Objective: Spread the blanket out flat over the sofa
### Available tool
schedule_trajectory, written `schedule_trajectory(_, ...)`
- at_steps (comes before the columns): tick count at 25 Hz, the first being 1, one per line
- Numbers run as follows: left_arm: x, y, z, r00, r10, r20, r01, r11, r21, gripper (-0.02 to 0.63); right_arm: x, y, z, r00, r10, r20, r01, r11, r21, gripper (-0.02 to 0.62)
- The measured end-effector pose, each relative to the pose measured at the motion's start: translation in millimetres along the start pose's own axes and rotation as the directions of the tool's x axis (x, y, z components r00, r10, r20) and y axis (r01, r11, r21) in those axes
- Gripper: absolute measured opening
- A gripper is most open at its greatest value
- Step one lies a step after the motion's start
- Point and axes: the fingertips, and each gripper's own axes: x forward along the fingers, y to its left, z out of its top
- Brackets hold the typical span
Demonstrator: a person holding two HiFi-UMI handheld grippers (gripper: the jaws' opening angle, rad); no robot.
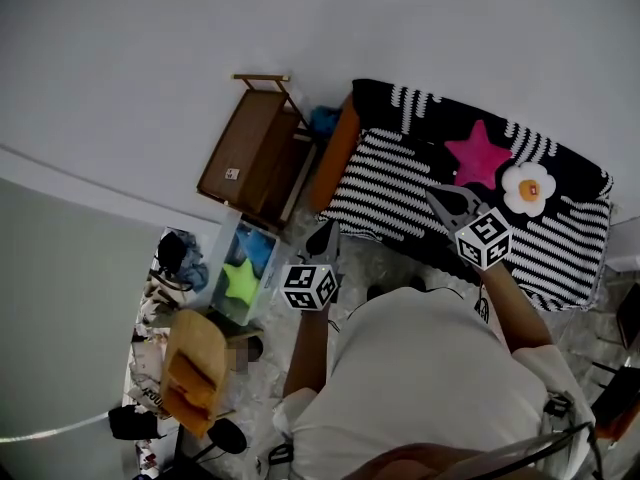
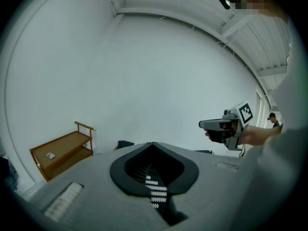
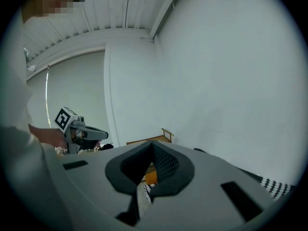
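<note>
The black-and-white striped blanket (image 1: 400, 183) lies opened out across the sofa (image 1: 336, 148), covering it from its left arm to its far right end. Only the orange-brown left arm shows bare. A pink star (image 1: 477, 154) and a white fried-egg patch (image 1: 528, 188) sit on the blanket's dark upper band, just beside each other. The right gripper (image 1: 447, 200) hangs over the middle of the blanket, near the star. In the right gripper view its 2 jaws meet at the tips, and I see nothing pinched there. Only a glimpse of stripes and orange shows through the gap behind the tips. The left gripper (image 1: 322, 236) hangs just off the sofa's front left corner, over the speckled floor. The left gripper view shows its 2 jaws closed tip to tip as well. A strip of the striped fabric shows through the slot behind them, not caught between the pads as far as I can see. Both grippers point nearly level toward the pale wall, and each shows in the other's view, well apart. Left of the sofa stands a wooden shelf (image 1: 250, 153) against the wall. In front of the shelf, a clear box (image 1: 222, 253) holds a green star cushion (image 1: 240, 280).
</note>
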Motion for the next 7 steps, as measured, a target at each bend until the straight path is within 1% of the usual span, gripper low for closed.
schedule_trajectory(7, 3.9, 0.8, -0.3, 1.000, 0.003, 0.002, -0.003, 1.000, -0.007, 0.018, 3.5, -3.4, -1.4, 1.000, 0.004, -0.003, -0.004, 1.000, 0.000, -0.003)
